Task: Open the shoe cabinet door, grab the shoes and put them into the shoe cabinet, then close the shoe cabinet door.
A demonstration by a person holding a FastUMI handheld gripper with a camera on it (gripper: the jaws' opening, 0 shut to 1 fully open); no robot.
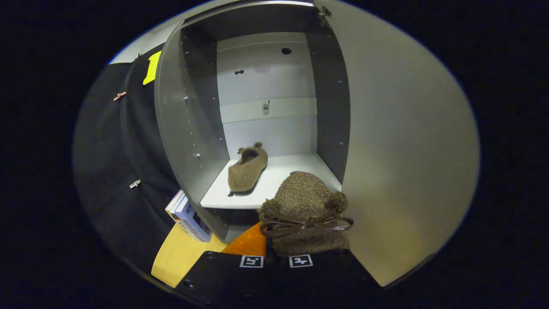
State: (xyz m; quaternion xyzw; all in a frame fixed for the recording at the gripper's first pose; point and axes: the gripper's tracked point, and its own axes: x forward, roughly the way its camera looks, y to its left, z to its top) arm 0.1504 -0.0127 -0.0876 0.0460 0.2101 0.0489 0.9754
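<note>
The heel of the held slipper (306, 206) is hidden by the gripper (276, 261), so the jaws' grip cannot be made out.

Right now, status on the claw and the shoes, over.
Claw shut on second slipper, at the cabinet mouth. First slipper already on the shelf. Door open at right; shelf spot beside first slipper free.
</note>
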